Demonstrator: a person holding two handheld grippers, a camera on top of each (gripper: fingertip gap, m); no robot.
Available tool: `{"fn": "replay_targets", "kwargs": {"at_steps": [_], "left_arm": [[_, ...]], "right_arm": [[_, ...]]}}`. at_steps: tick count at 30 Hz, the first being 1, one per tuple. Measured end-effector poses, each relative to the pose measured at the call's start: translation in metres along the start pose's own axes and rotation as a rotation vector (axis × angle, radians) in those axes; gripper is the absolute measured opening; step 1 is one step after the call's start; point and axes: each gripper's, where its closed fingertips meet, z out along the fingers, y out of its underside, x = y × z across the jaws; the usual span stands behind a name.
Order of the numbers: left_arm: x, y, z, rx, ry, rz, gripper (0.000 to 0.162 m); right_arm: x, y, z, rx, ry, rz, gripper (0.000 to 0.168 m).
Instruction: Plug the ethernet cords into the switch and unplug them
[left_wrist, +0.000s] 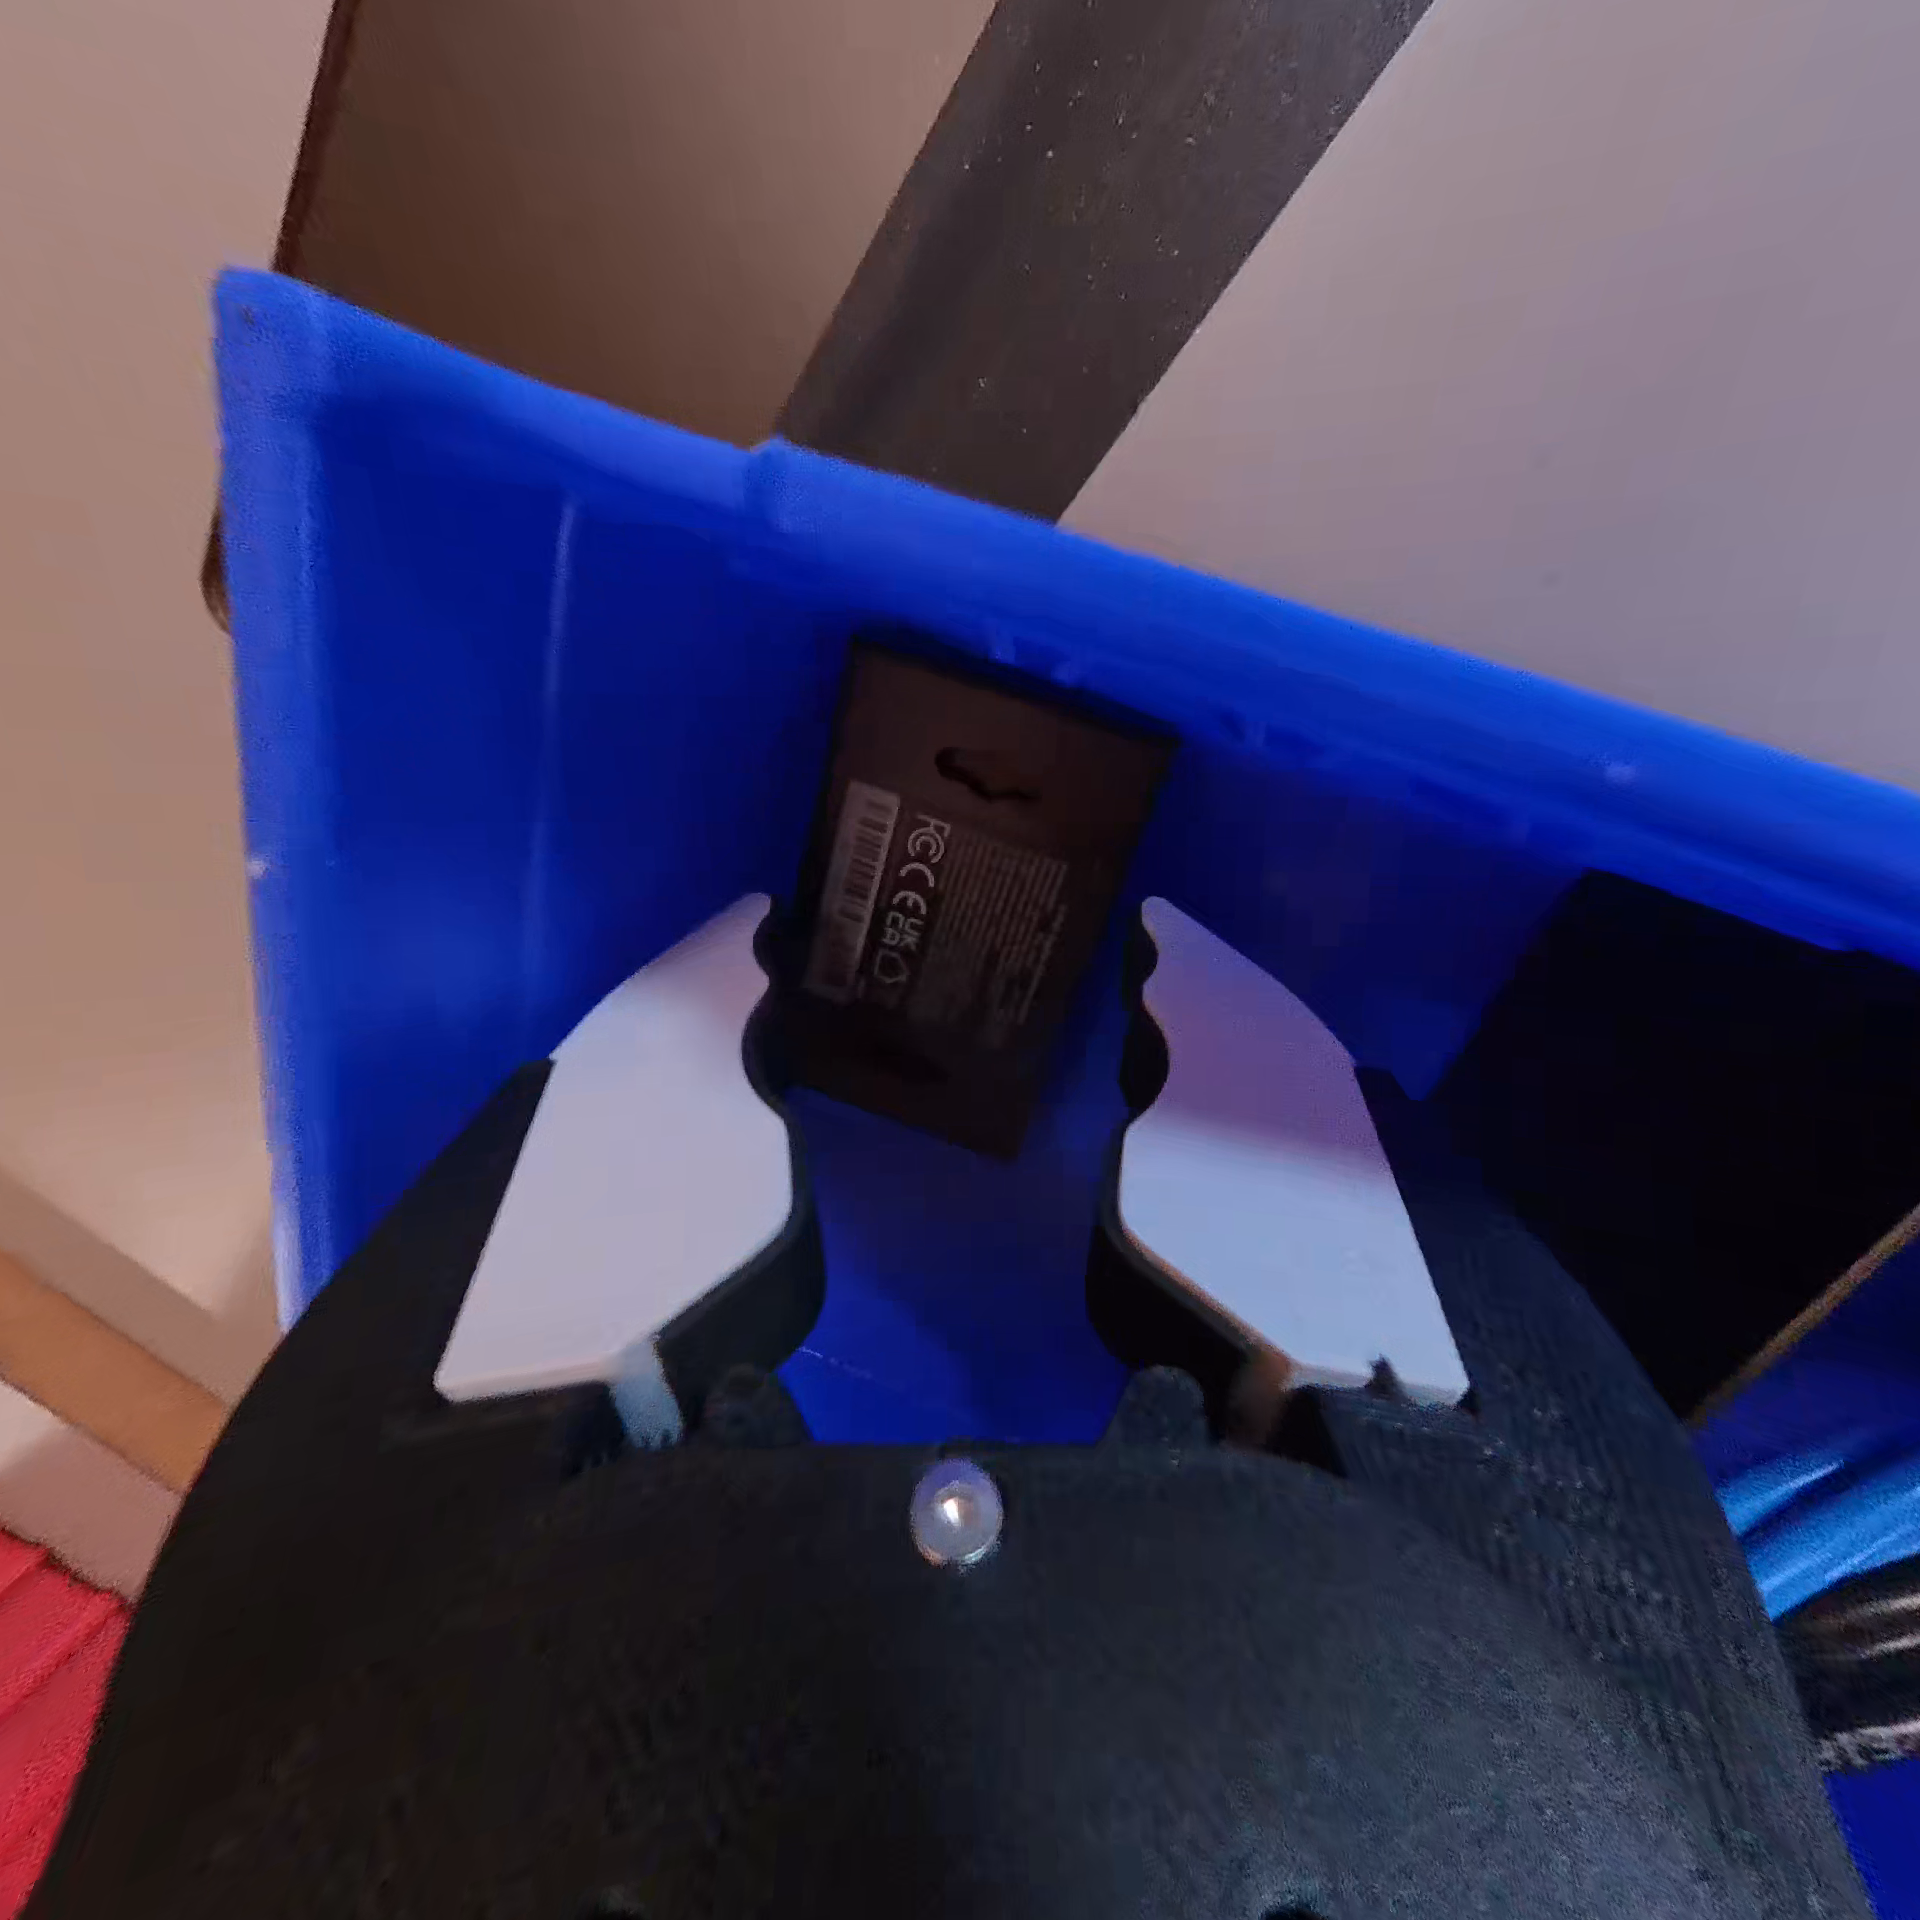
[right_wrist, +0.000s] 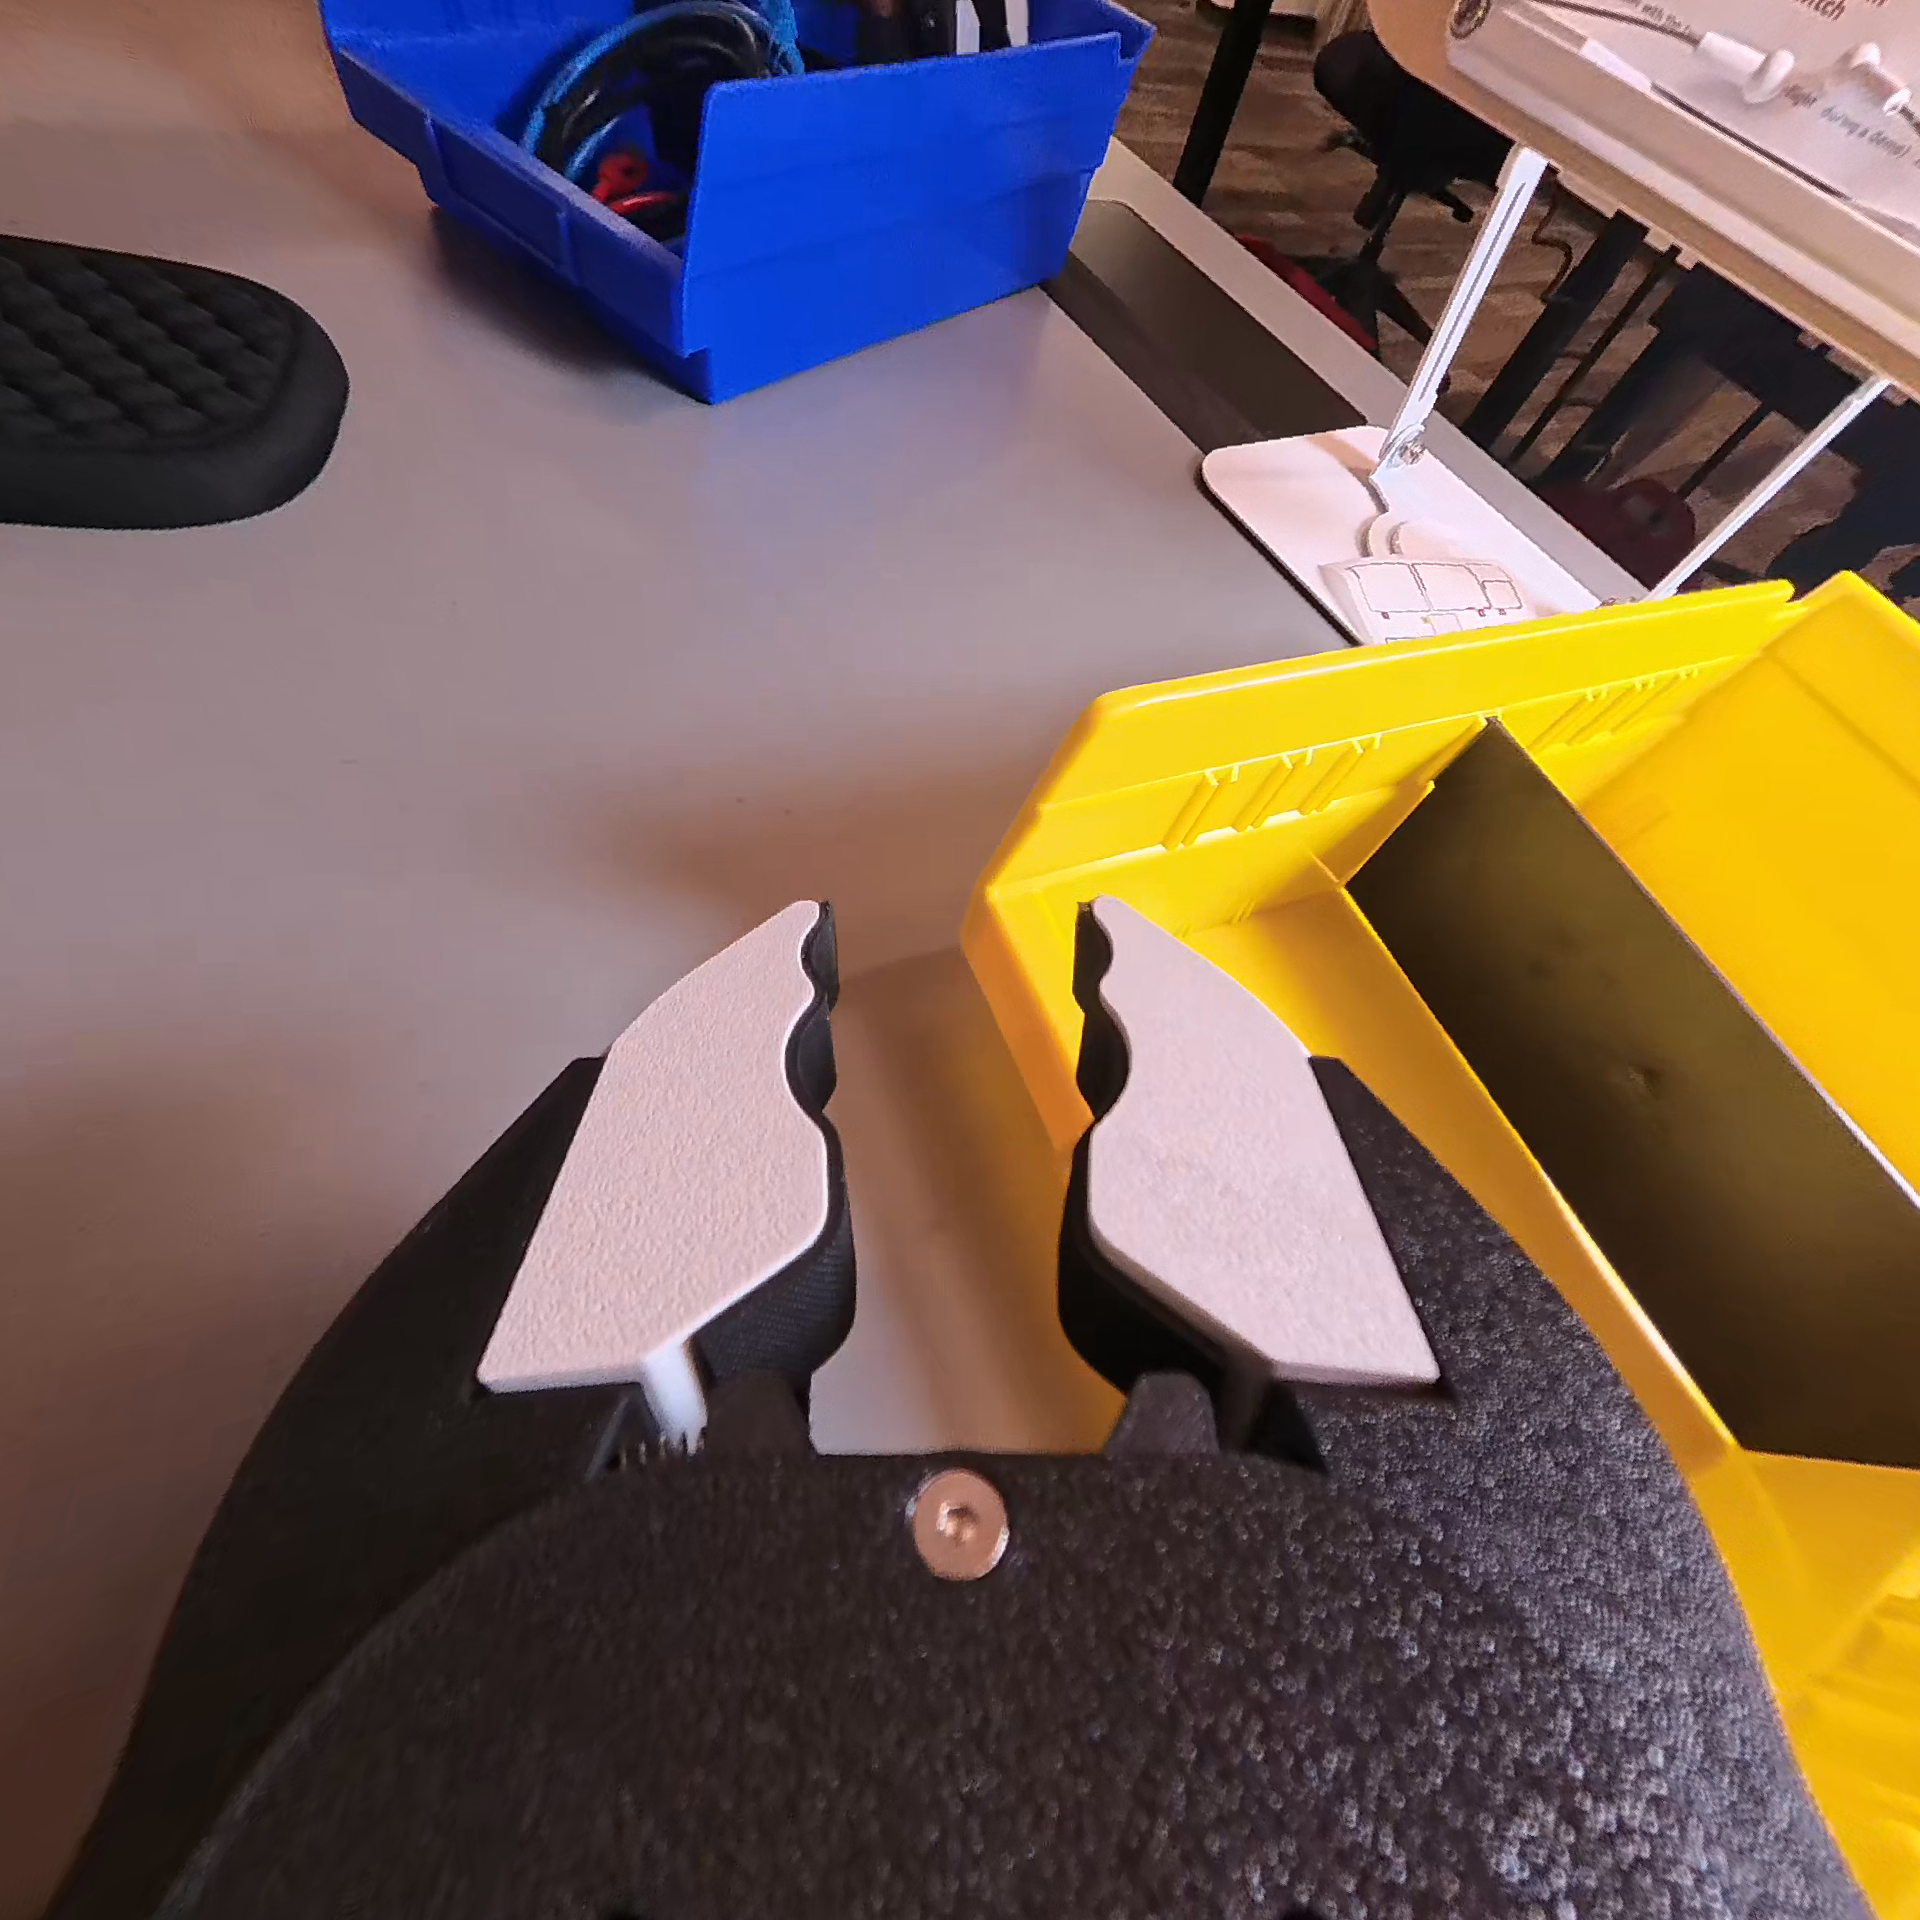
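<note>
Grey table (right_wrist: 520, 675), two bins, carpet.

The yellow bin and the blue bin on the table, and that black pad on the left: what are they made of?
The yellow bin looks like glossy moulded plastic: smooth walls, ribbed rim, sharp highlights. Its dark divider is a flat, slightly shiny sheet, probably plastic. The blue bin seems the same kind of plastic, with a similar sheen. The black pad looks soft and matte, maybe foam or rubber, judging by its dimpled surface.

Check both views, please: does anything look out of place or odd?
Yes. The black switch lies in the blue bin with its label side facing the camera, no ports visible, askew between the fingers of the open left gripper. The right gripper hangs open, holding nothing.
</note>
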Motion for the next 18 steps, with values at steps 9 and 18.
{"fn": "replay_targets", "kwargs": {"at_steps": [9, 18], "left_arm": [[0.02, 0.054, -0.02, -0.271, 0.132, 0.144, 0.056], [0.015, 0.065, 0.0, -0.262, 0.151, 0.112, 0.07]], "right_arm": [[-0.001, 0.003, 0.0, -0.002, -0.029, 0.008, 0.044], [-0.004, 0.005, 0.003, -0.017, -0.04, 0.0, 0.044]]}}
